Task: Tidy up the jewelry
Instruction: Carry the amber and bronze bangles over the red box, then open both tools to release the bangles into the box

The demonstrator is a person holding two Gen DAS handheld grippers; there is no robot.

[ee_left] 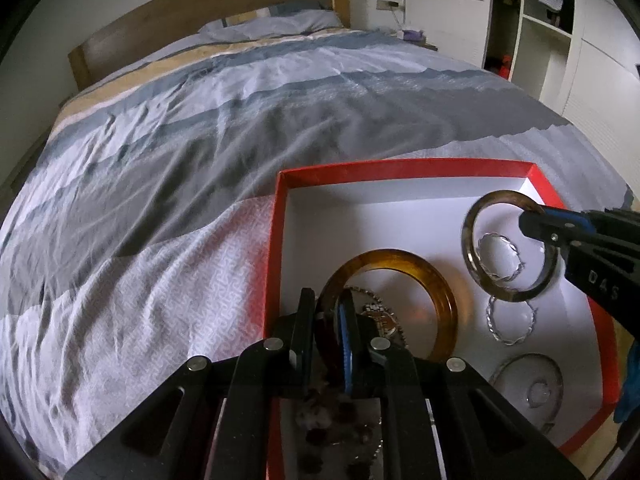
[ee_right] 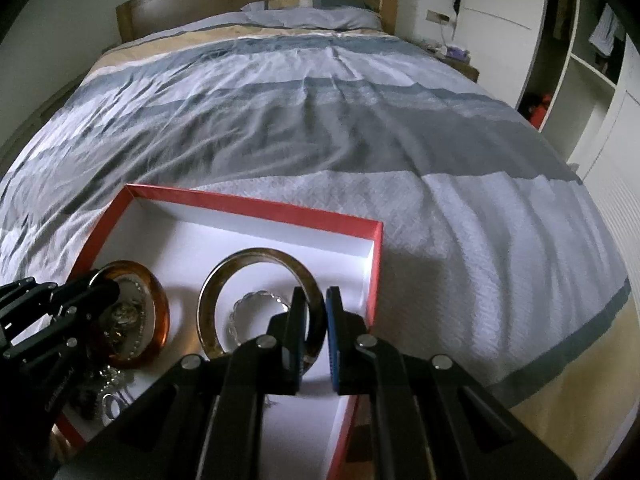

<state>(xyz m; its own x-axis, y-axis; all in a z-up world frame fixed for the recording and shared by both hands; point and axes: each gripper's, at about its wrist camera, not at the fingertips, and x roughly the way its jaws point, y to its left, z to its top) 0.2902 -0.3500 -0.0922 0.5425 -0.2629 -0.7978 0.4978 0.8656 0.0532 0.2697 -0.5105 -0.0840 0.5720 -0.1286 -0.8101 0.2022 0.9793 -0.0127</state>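
Two bangles hang over the red box (ee_left: 400,168) at the bed's (ee_left: 240,120) foot edge, the left gripper (ee_left: 326,320) clenched on the amber bangle (ee_left: 436,280) and the right gripper (ee_right: 316,320) clenched on the grey-brown bangle (ee_right: 256,258), above twisted silver bracelets (ee_left: 510,324).

A: Where does the box (ee_left: 400,168) sit?
B: On the bed (ee_left: 224,128), near its foot; headboard (ee_left: 208,4) far behind, wardrobe (ee_left: 560,40) to the right.
A: Contents?
B: Left tool (ee_left: 326,332) clamps one bangle (ee_left: 436,280) over the chains (ee_left: 380,312). Right tool (ee_right: 316,320) clamps another bangle (ee_right: 248,264) above a twisted bracelet (ee_left: 508,324), right of the first.
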